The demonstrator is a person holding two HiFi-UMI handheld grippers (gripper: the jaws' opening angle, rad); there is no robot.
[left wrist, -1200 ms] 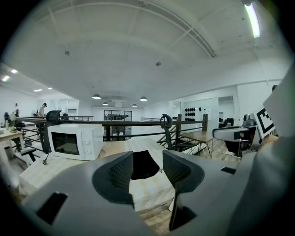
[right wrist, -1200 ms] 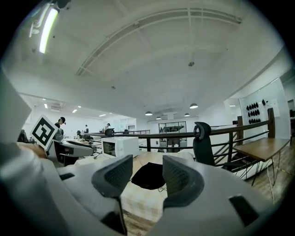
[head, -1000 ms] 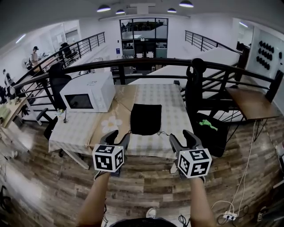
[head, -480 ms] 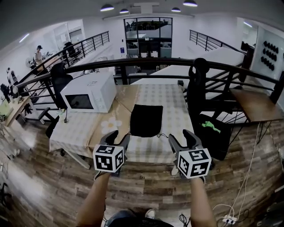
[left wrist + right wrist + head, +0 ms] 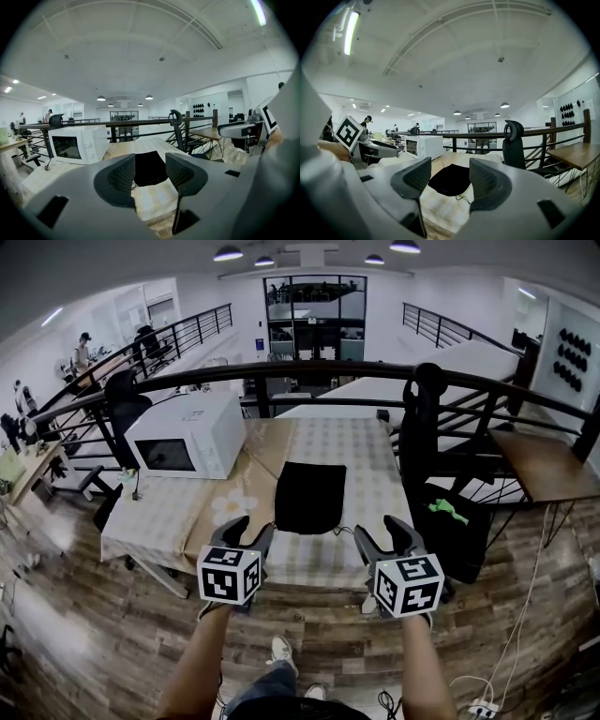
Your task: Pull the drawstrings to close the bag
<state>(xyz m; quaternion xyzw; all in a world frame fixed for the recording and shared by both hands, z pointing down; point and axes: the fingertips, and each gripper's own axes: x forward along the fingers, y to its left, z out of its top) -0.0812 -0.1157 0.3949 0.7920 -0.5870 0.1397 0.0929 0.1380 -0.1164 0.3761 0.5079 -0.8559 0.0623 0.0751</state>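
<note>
Before the surface (image 5: 375,474), left hand-held gripper (image 5: 247,531) and right hand-held gripper (image 5: 382,532) gape empty, right jaws just opened; I could pinch bag (image 5: 309,495), missing thin drawstrings (image 5: 461,198).

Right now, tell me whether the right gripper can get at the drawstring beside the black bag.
Probably yes: the right gripper has just been opening its jaws, nothing between them, and the drawstring lies loose beside the black bag with a clear path.
</note>
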